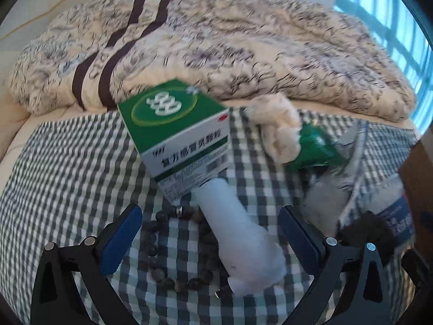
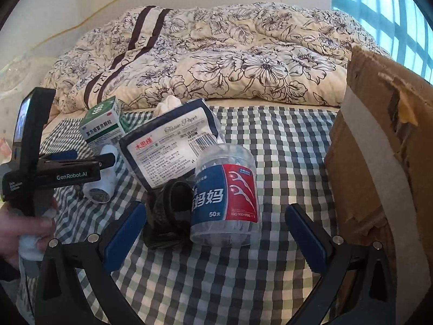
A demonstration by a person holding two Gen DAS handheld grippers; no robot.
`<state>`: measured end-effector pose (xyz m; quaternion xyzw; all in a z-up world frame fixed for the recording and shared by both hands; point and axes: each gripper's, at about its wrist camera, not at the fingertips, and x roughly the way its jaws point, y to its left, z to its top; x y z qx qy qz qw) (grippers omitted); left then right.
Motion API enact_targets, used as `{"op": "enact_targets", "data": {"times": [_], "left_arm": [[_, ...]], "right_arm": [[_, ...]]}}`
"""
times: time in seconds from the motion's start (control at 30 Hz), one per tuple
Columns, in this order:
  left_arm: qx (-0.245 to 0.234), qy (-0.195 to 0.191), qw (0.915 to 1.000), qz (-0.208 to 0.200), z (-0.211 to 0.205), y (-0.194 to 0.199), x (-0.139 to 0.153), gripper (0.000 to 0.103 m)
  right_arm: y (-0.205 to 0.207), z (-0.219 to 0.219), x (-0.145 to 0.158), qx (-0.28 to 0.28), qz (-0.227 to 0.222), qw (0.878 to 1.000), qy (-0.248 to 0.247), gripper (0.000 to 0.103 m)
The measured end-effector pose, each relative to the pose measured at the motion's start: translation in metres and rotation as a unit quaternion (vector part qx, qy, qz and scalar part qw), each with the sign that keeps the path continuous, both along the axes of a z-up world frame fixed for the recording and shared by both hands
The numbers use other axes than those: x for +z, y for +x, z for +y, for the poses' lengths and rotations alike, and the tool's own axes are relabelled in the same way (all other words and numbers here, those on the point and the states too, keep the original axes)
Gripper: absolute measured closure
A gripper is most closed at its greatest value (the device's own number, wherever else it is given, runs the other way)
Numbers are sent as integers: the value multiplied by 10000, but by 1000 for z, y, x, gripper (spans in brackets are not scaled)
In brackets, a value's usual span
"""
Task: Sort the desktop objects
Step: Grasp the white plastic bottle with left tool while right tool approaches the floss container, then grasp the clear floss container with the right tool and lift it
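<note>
**Both tongs open over a pile on the bed**

The jar (image 2: 226,197) of floss picks is the landmark. It stands on the checked cloth (image 2: 284,146) on the bed, right in front of the right tongs (image 2: 216,237). These tongs are wide open and hold nothing. The jar sits in line with the gap between the blue pads (image 2: 124,235), so I think it is the next thing to grab.

Touching the jar's left side is a dark, round thing (image 2: 169,211); I cannot tell what it is. It may get bumped if the tongs close.

Just behind the jar leans a tissue pack (image 2: 170,146). Left of the jar lies a white bottle (image 2: 104,178) on its side, with the left tongs (image 1: 211,241) wide open around it. Dark beads (image 1: 162,257) lie under and beside the bottle. This view is blurry.

Behind the bottle, farther left of the jar, is a green box (image 2: 104,126), tilted.

Right of the jar the cloth is bare, so there is room to move. Past that stands a cardboard box (image 2: 379,149), maybe where things go. Its torn edge is tall, so things must be lifted over.

Far behind the jar is a flowery quilt (image 2: 230,62).
</note>
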<state>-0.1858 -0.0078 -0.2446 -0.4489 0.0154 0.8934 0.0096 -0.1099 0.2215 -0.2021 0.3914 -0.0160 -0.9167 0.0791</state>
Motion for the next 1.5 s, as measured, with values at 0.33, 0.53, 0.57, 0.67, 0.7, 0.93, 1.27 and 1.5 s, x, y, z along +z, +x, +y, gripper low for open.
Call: {"op": "enact_targets", "data": {"times": [0.33, 0.53, 0.57, 0.67, 0.7, 0.93, 1.27, 1.5], "left_arm": [[-208, -402, 9990, 53, 15, 2, -12, 1], [-252, -344, 9991, -15, 18, 1, -21, 48], [-252, -380, 9990, -1, 19, 2, -22, 53], [-283, -336, 9990, 73, 18, 4, -19, 59], [-287, -300, 9991, 83, 17, 5, -19, 59], [-326, -23, 9989, 344, 4, 18, 3, 59], [-588, 121, 9959, 684, -10, 39, 41, 59], [-645, 127, 9950, 754, -6, 48, 51, 59]], "right_arm": [[-14, 3, -12, -85, -160, 9998, -120, 0], [-19, 5, -14, -111, -209, 9994, -249, 0], [-20, 6, -14, -116, -216, 9994, -258, 0], [-20, 5, -15, -102, -245, 9993, -273, 0], [-20, 5, -15, -91, -256, 9993, -268, 0], [-22, -3, -18, 23, -302, 9994, -143, 0], [-19, -5, -19, 164, -381, 9990, -158, 14], [-13, 4, -7, 0, -263, 9994, -233, 31]]}}
